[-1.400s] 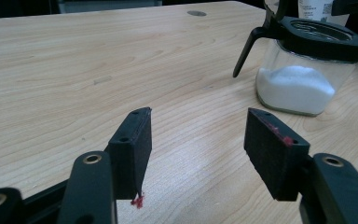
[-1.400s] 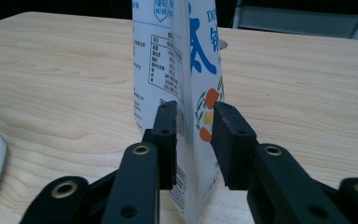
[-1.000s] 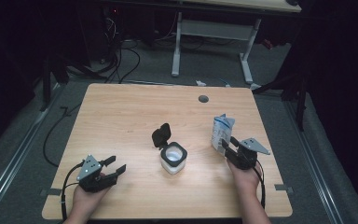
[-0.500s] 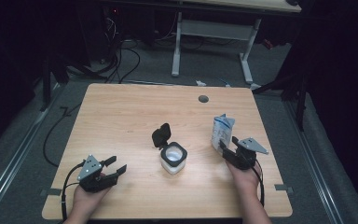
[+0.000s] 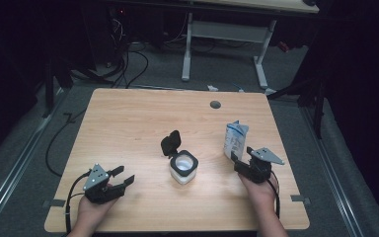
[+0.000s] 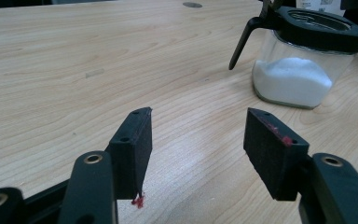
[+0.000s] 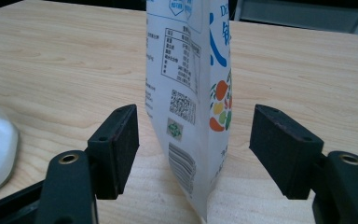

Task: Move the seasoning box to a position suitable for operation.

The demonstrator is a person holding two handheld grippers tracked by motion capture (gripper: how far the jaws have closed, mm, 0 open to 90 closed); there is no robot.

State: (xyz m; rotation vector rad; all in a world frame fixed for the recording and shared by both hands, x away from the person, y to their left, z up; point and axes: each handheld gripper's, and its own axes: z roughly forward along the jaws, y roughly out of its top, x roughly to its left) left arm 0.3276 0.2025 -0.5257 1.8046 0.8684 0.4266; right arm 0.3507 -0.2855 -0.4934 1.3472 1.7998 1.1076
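Note:
A white and blue printed pouch (image 5: 235,139) (image 7: 189,88) stands upright on the right side of the wooden table (image 5: 143,123). My right gripper (image 5: 243,159) (image 7: 193,151) has just been opening; its jaws now stand on either side of the pouch with a gap at each pad, so it is open. A glass jar (image 5: 183,168) (image 6: 303,70) of white powder sits mid-table, its black hinged lid (image 5: 170,143) flipped up. My left gripper (image 5: 120,177) (image 6: 198,144) rests open near the front left, with only bare wood between its pads.
A round grommet hole (image 5: 215,104) lies near the table's far edge. Beyond the table stand a white desk frame (image 5: 227,34) and floor cables (image 5: 128,64). Tape marks (image 5: 53,203) sit at the front corners.
The right gripper's jaws have spread apart from the pouch, which stays standing. Both hands and the left gripper are where they were.

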